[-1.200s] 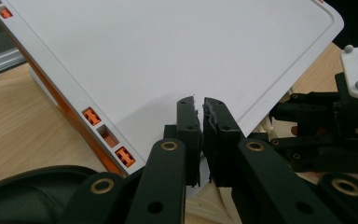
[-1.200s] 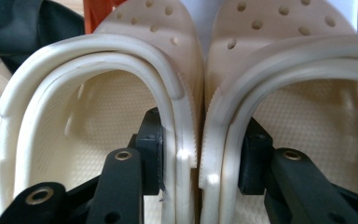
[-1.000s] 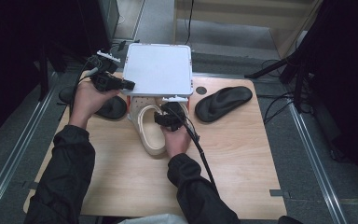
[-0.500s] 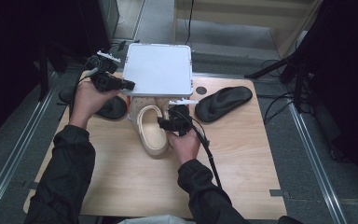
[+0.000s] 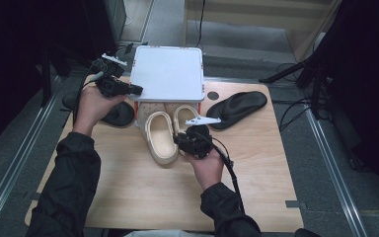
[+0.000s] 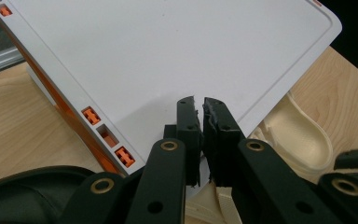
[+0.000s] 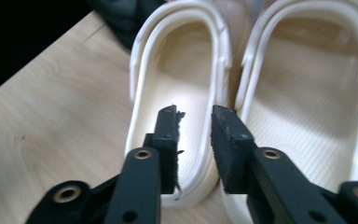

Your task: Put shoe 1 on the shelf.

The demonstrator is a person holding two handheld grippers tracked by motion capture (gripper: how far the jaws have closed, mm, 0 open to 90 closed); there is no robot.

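Two cream slippers lie side by side, toes tucked under a white panel with orange side clips. The left slipper and the right slipper touch along their inner rims. My right gripper hovers at their heel end. In the right gripper view it is open a little, one jaw over the left slipper and the other by the right slipper. My left gripper sits at the panel's left edge. In its own view it is shut over the panel's near corner.
One black slipper lies at the table's right, another at the left under my left hand. The wooden table has bare board toward the near edge. Metal rails and cables run along the floor on both sides.
My right gripper has drawn back toward the near edge, off the slippers' middle, so the right cream slipper now shows. The left gripper and the panel have stayed put.
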